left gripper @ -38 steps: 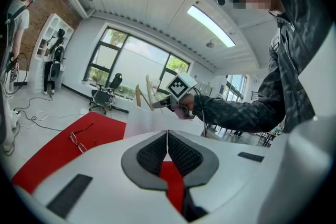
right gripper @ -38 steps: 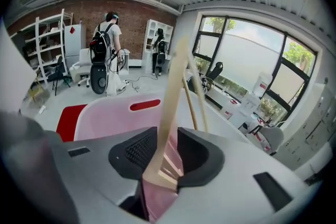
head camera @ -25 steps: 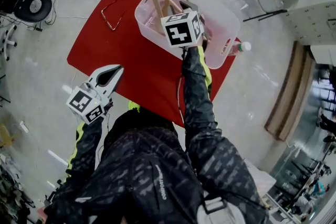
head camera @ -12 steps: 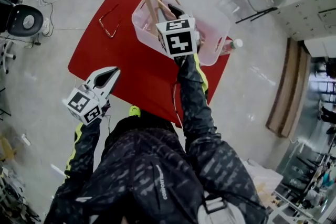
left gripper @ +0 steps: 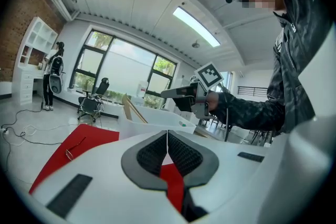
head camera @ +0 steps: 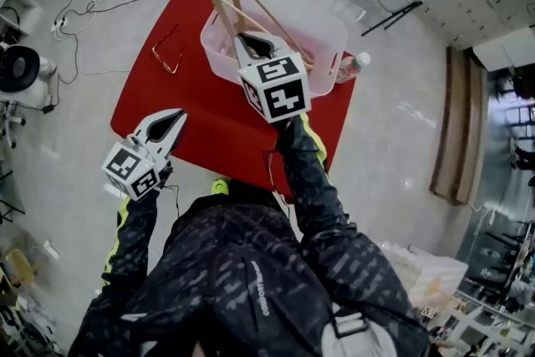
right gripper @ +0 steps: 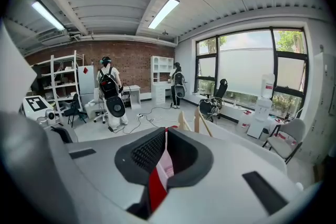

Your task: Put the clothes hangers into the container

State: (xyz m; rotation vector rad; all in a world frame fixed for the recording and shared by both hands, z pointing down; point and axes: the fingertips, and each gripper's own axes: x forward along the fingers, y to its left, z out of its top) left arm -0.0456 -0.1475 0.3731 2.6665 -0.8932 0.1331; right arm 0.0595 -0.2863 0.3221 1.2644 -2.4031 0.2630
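The red worktop carries the container, with wooden hangers leaning inside. Our right claw, above the container, has just closed on nothing. Our left claw, well short of it, is shut and empty. We judge the thin wire hanger near the container needs a low, flat pinch.

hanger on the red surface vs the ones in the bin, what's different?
Build: the loose hanger is thin dark wire; the wooden hangers are thick pale bars.
Pose: the loose hanger lies flat on the red surface; the wooden hangers stand tilted, ends above the rim.
Place: the loose hanger is outside the container, the wooden hangers inside.
Shared: neither is held.
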